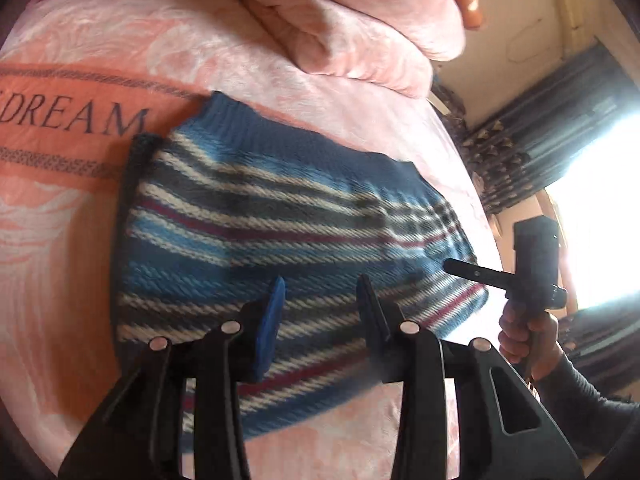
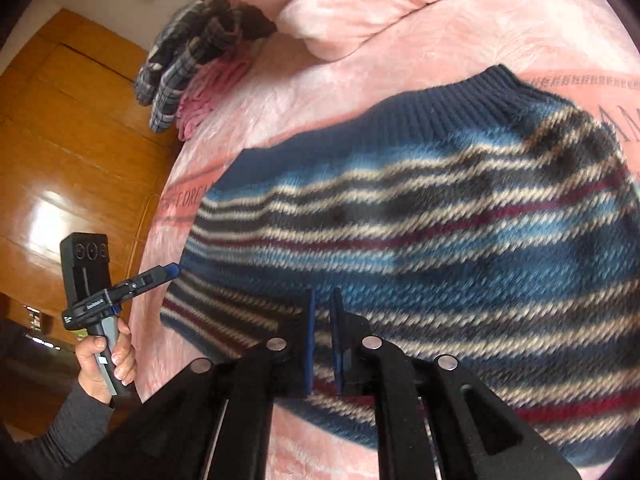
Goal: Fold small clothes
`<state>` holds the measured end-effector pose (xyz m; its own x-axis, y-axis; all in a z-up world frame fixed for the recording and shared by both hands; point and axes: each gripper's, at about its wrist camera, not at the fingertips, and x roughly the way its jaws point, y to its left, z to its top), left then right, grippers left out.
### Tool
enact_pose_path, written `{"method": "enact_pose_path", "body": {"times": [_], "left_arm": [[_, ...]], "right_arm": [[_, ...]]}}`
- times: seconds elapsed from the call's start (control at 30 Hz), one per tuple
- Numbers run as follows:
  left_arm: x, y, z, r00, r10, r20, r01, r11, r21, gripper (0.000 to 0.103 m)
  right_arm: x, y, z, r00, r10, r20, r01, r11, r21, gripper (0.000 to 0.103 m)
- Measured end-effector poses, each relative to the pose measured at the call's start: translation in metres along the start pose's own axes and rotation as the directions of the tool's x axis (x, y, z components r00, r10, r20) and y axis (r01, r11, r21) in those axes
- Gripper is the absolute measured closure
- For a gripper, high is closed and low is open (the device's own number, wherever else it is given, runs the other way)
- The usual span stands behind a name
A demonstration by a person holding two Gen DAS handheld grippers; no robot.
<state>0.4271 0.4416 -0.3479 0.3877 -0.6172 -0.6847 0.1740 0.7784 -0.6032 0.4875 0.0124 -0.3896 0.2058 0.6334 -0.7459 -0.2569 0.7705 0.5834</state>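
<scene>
**Striped knit sweater laid flat on a pink bed, two hand-held tools above it**

One small knitted sweater [image 1: 280,224], striped in blue, dark grey, white and maroon, lies flat on the pink plush blanket [image 1: 100,40] of the bed. In the left wrist view its long axis runs from left to right across the bed; the dark blue ribbed collar [image 1: 236,120] points toward the far side, toward one pink pillow [image 1: 340,20]. The stripes run along the long axis. The word "DREAM" [image 1: 76,120] printed on the blanket sits just beside the collar end.

Two tools are in view, one per hand. The left tool [image 1: 320,320], with blue pads, hovers over the near edge of the sweater, its fingers spread wide apart and holding nothing. The right tool [image 2: 322,340] stands over the sweater's near hem with its fingers drawn almost together, a narrow gap between them; whether they pinch the fabric cannot be told.

One heap of dark plaid and pink clothes [image 2: 188,68] rests at the bed's far edge, well apart from the sweater.
</scene>
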Motion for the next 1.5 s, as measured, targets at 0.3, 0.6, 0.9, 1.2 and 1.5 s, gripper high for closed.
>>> {"method": "enact_pose_path", "body": {"times": [0.3, 0.6, 0.9, 1.2, 1.5], "left_arm": [[0.016, -0.009, -0.041, 0.999, 0.046, -0.012, -0.046, 0.999, 0.005, 0.053], [0.021, 0.038, -0.059, 0.994, 0.087, -0.067, -0.093, 0.990, -0.103, 0.082], [-0.009, 0.066, -0.064, 0.994, 0.073, -0.081, -0.087, 0.979, -0.182, 0.069], [-0.076, 0.101, -0.010, 0.998, -0.056, 0.021, 0.059, 0.954, -0.294, 0.016], [-0.008, 0.152, 0.045, 0.978, -0.147, -0.146, 0.082, 0.922, -0.379, 0.013]], "right_arm": [[-0.047, -0.021, -0.034, 0.996, 0.023, 0.087, -0.029, 0.997, 0.077, 0.079], [-0.093, -0.152, -0.070, 0.991, -0.069, 0.113, 0.028, 0.943, 0.331, 0.103], [-0.108, -0.158, -0.078, 0.974, -0.203, 0.096, 0.156, 0.920, 0.360, 0.103], [-0.074, 0.054, -0.091, 0.801, -0.547, 0.244, 0.599, 0.738, -0.312, 0.026], [0.095, 0.210, -0.175, 0.799, -0.474, 0.369, 0.564, 0.380, -0.733, 0.026]]}}
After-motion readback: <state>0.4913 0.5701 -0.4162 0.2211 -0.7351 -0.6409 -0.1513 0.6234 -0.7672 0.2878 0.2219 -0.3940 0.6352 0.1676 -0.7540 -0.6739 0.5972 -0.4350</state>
